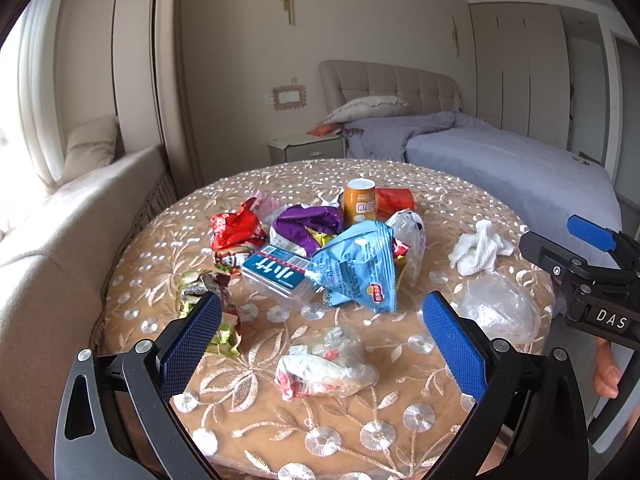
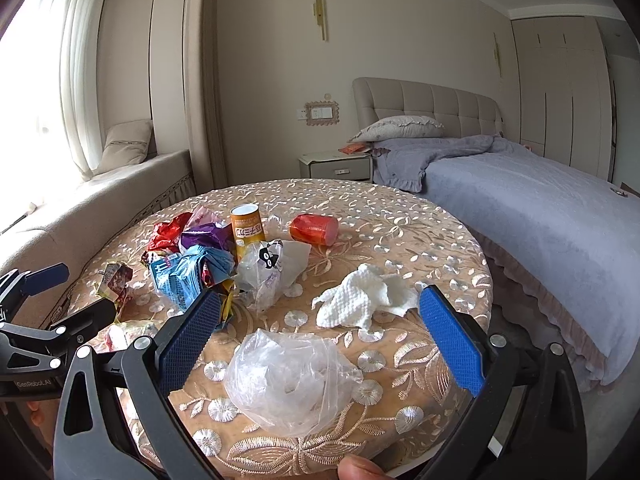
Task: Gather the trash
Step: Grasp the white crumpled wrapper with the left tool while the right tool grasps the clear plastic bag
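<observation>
Seemingly nothing had been collected yet: both the left gripper [image 1: 322,344] and right gripper [image 2: 320,336] hung spread wide and empty over the table [image 1: 400,184], wrappers [image 1: 352,268] piled toward 12 o'clock, a clear bag [image 2: 292,384] and tissue [image 2: 360,296] nearer

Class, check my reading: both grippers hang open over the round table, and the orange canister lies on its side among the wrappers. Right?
Not quite: the orange canister stands upright, as the right wrist view shows. The left gripper and right gripper are indeed open over the round table.
</observation>
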